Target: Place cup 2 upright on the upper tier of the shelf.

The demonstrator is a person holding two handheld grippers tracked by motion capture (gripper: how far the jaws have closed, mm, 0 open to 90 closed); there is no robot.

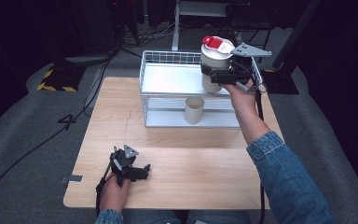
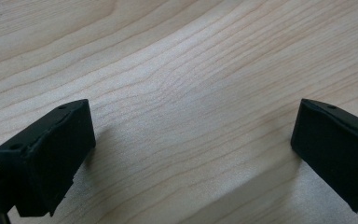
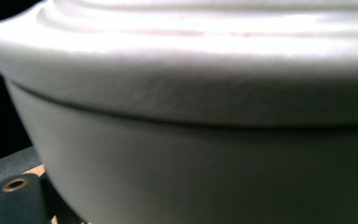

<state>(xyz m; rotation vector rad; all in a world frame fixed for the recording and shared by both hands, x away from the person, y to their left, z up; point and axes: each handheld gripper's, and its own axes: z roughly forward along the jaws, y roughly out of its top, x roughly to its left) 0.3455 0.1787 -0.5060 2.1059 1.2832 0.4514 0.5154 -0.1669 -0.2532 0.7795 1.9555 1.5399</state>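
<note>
- Two hand-held grippers are at work over a light wooden table point(image 1: 177, 177), one in each of the person's hands.
- The right gripper point(image 1: 221, 74) is clamped on a tall white cylindrical canister with a red-and-white lid point(image 1: 216, 58), its black jaws pressed to the canister's side about halfway up.
- That canister is held upright, lifted above a white wire-mesh basket point(image 1: 165, 58) that lies just beneath and in front of the right gripper.
- In the right gripper view, the white canister wall and its rounded lid rim point(image 3: 182, 93) press close against the camera, with one black jaw tip at the lower left.
- A smaller beige cylindrical cup point(image 1: 194, 110) stands upright at the near part of the basket, below the right gripper and to its left; whether it is inside or just before the basket wall cannot be told.
- The left gripper point(image 1: 140, 171) rests low at the near edge of the table, well apart from the right gripper and the basket.
- Its jaws stand wide apart and hold nothing; the left gripper view shows bare wood grain point(image 2: 191, 107) between them.
- A blue denim sleeve point(image 1: 284, 177) covers the forearm behind the right gripper.
</note>
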